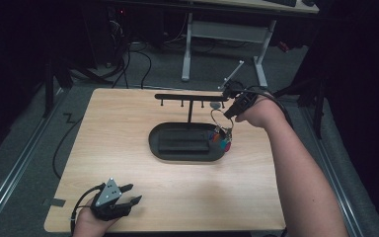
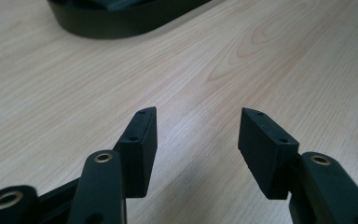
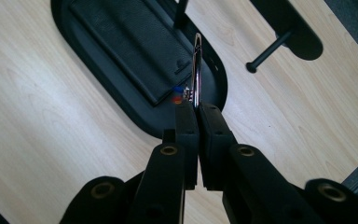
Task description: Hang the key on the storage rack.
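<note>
Holding — right gripper (image 3: 199, 106): the jaws are pressed together on the lower edge of a metal key ring (image 3: 197, 65), with nothing else between them
Ring attitude: the key ring is seen edge-on in the right gripper view, its plane upright and its long axis running straight away from the fingertips
Load below: a bunch of coloured keys (image 1: 221, 140) is hung from the ring and is seen in the high view over the right end of the black tray (image 1: 158, 148); whether the keys touch the tray cannot be told
Target judged: the black rack bar (image 1: 187, 97) with its short pegs, carried on a thin post above the tray
Deciding relation: the nearest peg (image 3: 265, 56) is found up and to the right of the ring in the right gripper view, near but apart from it — in the high view the bar's right end is placed just beside the gripper, towards the far side of the table (image 1: 128, 123)
Move called for, as judged: the open loop of the ring has to be turned to face the peg's knobbed tip before it is slipped on
Nearer hand: the right, by far
Left gripper (image 2: 198, 116): its jaws are spread well apart and nothing is held; it is rested low at the near left corner of the table, well apart from the tray
Wallet (image 3: 130, 46): laid flat inside the tray, not touched by either gripper
</note>
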A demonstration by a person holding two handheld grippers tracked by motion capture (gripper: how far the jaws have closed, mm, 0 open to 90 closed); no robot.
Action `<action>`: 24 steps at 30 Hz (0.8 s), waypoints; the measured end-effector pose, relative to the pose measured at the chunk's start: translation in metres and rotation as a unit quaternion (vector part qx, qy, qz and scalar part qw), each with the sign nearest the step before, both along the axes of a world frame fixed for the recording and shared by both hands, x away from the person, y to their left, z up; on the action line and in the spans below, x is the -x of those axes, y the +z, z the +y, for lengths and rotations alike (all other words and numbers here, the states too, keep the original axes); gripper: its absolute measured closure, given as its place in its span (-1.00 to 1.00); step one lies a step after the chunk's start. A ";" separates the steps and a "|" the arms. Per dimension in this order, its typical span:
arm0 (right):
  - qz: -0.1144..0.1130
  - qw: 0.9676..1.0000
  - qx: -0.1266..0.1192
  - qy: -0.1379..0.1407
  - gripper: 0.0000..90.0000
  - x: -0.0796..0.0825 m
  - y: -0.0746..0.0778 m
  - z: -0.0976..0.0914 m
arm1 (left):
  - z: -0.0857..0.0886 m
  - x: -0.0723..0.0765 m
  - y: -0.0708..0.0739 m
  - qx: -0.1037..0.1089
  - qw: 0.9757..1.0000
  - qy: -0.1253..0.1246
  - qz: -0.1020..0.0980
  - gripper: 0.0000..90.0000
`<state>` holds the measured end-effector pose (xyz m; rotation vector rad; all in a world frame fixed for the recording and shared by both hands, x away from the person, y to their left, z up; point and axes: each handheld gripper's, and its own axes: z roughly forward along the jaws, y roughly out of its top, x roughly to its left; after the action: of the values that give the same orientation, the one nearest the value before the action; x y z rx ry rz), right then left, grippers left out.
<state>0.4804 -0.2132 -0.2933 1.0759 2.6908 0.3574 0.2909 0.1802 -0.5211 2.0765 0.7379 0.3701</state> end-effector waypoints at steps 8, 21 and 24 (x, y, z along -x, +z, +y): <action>0.000 1.000 -0.005 -0.015 0.96 -0.023 -0.005 -0.008 | 0.003 0.001 0.000 0.004 1.000 0.002 -0.001 0.06; 0.004 0.999 -0.015 -0.036 0.96 -0.039 -0.018 -0.019 | 0.001 0.002 -0.002 0.001 1.000 -0.003 0.002 0.06; 0.004 1.000 -0.009 -0.030 0.96 -0.044 -0.019 -0.019 | 0.001 0.002 -0.001 0.000 1.000 -0.005 0.004 0.06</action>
<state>0.5239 -0.2322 -0.3118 1.1627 2.6617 0.3686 0.2893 0.1811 -0.5222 2.0823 0.7320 0.3562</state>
